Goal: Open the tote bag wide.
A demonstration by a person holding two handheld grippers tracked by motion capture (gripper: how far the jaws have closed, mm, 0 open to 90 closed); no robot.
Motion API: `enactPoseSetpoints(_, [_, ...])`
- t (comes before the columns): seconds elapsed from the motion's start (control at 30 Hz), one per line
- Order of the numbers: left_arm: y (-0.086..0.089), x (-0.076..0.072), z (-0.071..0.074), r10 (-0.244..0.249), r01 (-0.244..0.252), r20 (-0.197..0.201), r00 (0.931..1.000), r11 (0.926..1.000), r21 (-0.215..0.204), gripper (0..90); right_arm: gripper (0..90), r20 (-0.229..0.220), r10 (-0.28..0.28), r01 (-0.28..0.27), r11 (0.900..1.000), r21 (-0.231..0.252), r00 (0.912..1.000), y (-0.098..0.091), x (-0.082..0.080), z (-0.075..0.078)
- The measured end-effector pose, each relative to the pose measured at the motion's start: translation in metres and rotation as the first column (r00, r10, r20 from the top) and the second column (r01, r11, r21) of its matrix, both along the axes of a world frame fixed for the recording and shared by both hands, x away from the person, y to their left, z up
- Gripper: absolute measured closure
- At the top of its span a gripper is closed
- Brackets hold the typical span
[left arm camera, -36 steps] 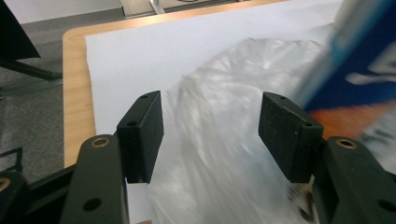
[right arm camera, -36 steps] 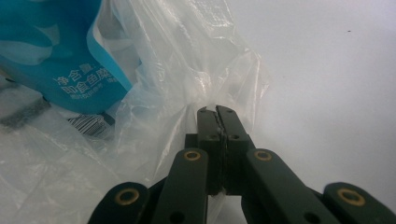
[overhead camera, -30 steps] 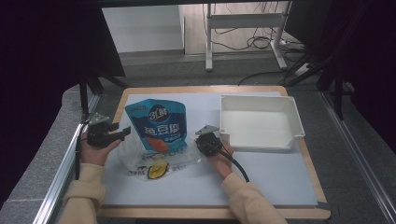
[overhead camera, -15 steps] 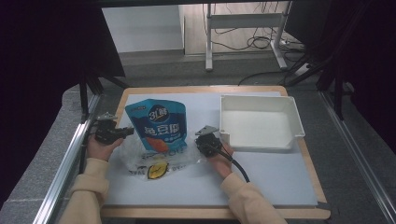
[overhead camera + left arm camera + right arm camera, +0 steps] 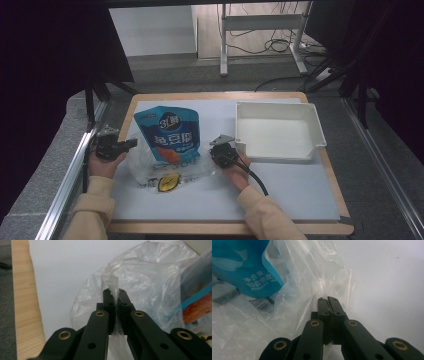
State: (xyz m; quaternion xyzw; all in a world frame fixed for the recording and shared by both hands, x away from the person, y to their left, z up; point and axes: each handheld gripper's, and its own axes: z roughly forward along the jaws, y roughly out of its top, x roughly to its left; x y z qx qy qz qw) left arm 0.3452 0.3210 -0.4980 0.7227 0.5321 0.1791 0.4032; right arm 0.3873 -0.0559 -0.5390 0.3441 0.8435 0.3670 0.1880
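1. the crumpled clear plastic bag [image 5: 172,167] lies on the white mat near the front middle of the table, and the blue stand-up snack pouch with white lettering [image 5: 170,132] sits partly inside it, its upper half sticking out of the bag's far opening.
2. your left gripper [image 5: 114,298] has just been closing, and its jaws now pinch a fold of the bag's film at the bag's left edge; the film shows squeezed between the black pads.
3. your right gripper [image 5: 329,302] is clamped on the film at the bag's right edge, a thin sliver of plastic showing between its closed jaws.
4. judged from this, both sides of the bag are now secured; what seems left is to pull or lift the bag so the pouch either slides free or goes fully in. which of the two is meant cannot be told.
5. the empty white rectangular plastic tray [image 5: 277,131] stands to the right, just beside your right gripper, with nothing placed in it yet.
6. the wooden-edged table [image 5: 215,95] carries all of this.
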Motion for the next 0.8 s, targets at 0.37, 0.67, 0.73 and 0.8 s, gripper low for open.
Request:
enactPoseSetpoints(0.37, [0.01, -0.006, -0.02, 0.041, -0.04, -0.057, 0.9975, 0.9989, 0.023, 89.0, 88.5, -0.006, -0.005, 0.005, 1.0, 0.002, 1.0, -0.002, 0.002, 0.001])
enactPoseSetpoints(0.67, [0.001, -0.001, -0.043, 0.027, -0.018, -0.135, 0.9904, 0.9978, 0.064, 89.1, 88.5, -0.002, -0.008, 0.008, 0.9999, -0.007, 1.0, -0.004, 0.002, 0.001])
enactPoseSetpoints(0.73, [-0.002, 0.0, -0.046, 0.023, -0.012, -0.142, 0.9896, 0.9972, 0.074, 89.1, 88.5, -0.001, -0.009, 0.009, 0.9999, -0.006, 1.0, -0.005, 0.002, 0.001])
enactPoseSetpoints(0.8, [-0.002, 0.0, -0.046, 0.023, -0.012, -0.144, 0.9893, 0.9973, 0.072, 89.1, 88.5, 0.001, -0.008, 0.008, 0.9999, -0.007, 1.0, -0.005, 0.002, 0.001])
